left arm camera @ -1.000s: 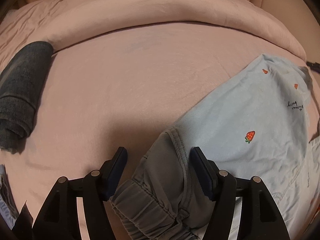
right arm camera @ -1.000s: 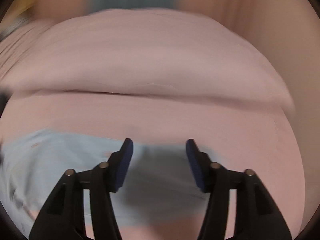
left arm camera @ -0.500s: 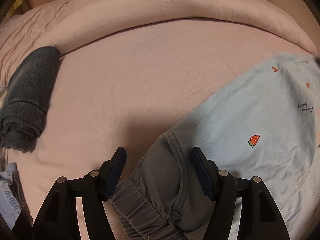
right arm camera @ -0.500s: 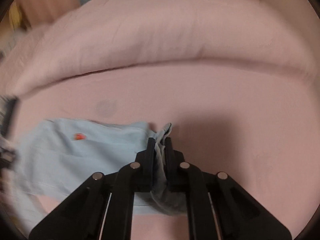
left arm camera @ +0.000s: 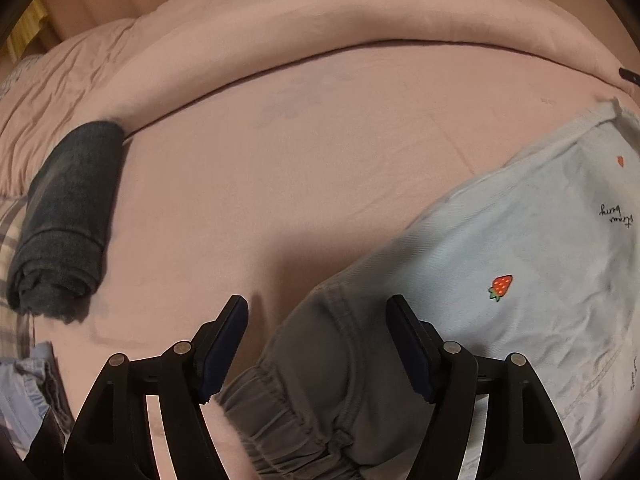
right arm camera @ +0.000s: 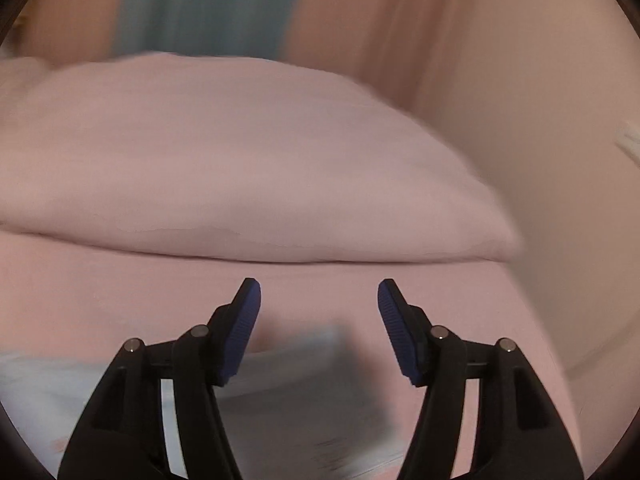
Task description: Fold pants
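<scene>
Open left tongs [left arm camera: 316, 344] straddle the pants [left arm camera: 500, 264], seemingly not pinching

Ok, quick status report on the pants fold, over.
Left gripper open, waistband between its jaws, unpinched. Right gripper just opened, empty above pants. Rolled dark garment off left, not in the way.

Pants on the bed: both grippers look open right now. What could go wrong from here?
1. The right gripper has just opened with nothing between its pads; the pants edge it let go may sag and spoil the fold.
2. The left gripper straddles the bunched waistband without pinching it; closing there could grab uneven layers.
3. The right wrist view is motion-blurred, so re-aiming at the hem may miss and snag the pink sheet.
</scene>
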### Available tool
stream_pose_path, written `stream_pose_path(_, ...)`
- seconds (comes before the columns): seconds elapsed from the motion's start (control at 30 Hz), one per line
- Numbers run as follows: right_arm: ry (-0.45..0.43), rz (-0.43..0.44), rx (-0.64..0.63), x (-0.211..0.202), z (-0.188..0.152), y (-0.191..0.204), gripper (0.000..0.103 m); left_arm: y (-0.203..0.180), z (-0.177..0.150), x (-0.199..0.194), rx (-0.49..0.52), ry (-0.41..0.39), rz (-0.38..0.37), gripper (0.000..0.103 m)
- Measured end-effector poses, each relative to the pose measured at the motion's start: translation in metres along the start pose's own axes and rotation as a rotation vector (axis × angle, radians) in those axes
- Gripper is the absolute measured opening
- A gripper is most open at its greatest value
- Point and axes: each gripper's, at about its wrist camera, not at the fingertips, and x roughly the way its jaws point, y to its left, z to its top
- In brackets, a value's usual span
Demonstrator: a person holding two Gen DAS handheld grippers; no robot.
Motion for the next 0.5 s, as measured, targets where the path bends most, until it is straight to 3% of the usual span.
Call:
stream_pose_path(0.1,0.165,0.317,-0.073,-0.013,-0.011,0.048,0.034,0.001,0.003,0.000,-0.026,-0.005,-0.020,0.072)
stream_pose_path(0.2,0.355,0.511,-0.143,0.003,-0.028,0.093,0.026,-0.001,0.012,0.004,-0.040,-0.005,-0.042,0.072)
stream_pose_path(0.27,0.429,0.542,-0.211,0.020,-0.038,0.124,0.024,0.014,0.012,0.014,-0.037,-0.004,-0.050,0.072)
stream_pose_path(0.37,0.377,0.444,-0.208,0.039,-0.033,0.149,0.024,0.018,0.015,0.018,-0.050,0.003,-0.069,0.076)
stream_pose_path(0.43,0.289,0.382,-0.048,0.050,-0.016,0.143,0.029,0.027,0.015,0.021,-0.072,0.022,-0.073,0.085)
stream_pose_path(0.5,0.267,0.331,0.102,0.061,-0.006,0.129,0.044,0.034,0.016,0.021,-0.088,0.019,-0.072,0.085)
